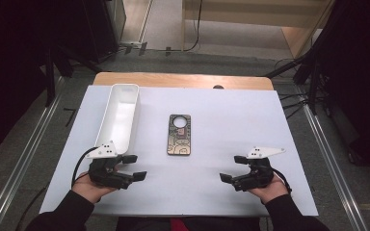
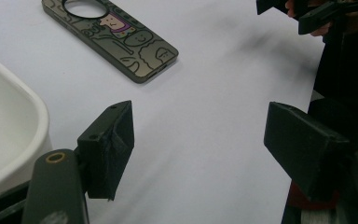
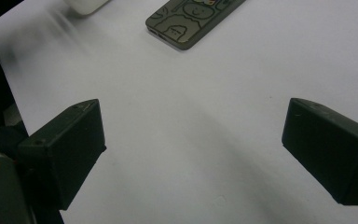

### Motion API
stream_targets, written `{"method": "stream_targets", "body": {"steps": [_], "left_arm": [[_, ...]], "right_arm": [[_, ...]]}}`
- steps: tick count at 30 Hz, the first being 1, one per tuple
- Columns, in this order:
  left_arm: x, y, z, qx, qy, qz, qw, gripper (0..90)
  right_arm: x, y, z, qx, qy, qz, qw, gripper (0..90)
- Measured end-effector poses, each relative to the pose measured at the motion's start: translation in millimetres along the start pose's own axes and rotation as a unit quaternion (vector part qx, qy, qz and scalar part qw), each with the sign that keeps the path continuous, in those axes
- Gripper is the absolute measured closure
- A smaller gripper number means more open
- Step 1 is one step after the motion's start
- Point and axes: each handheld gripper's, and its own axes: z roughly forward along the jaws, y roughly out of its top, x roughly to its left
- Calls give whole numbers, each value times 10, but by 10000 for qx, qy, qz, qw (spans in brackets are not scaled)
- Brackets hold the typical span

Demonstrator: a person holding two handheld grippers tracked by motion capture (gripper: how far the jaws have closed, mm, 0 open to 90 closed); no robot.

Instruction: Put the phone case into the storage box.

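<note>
Both grippers (image 1: 134,167) (image 1: 234,168) gape, jaws spread, near one flat olive phone case (image 1: 179,134) printed with cartoon doodles.

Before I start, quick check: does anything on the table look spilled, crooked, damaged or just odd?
Nothing stands out. The phone case lies flat mid-table, squared with the edges, with no visible damage. The white tray sits upright and looks empty. Both the left claw and right claw are open and hold nothing.

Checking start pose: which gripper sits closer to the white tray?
The left gripper. It sits just off the near end of the white tray; the right gripper is across the table, beyond the phone case. Both are open, holding nothing.
</note>
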Motion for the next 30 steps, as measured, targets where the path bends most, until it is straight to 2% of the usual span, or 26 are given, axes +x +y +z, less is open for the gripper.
{"method": "stream_targets", "body": {"steps": [4, 19, 30], "left_arm": [[3, 2, -3, -13, -23, -70, 10000, 240], [1, 8, -2, -54, 1, 31, 10000, 241], [4, 12, 6, -84, -34, 23, 10000, 241]], "right_arm": [[-1, 1, -2, -11, 11, 13, 10000, 50], [-31, 12, 8, -10, -27, 52, 10000, 50], [-60, 41, 44, -10, -51, 136, 9999, 50]]}}
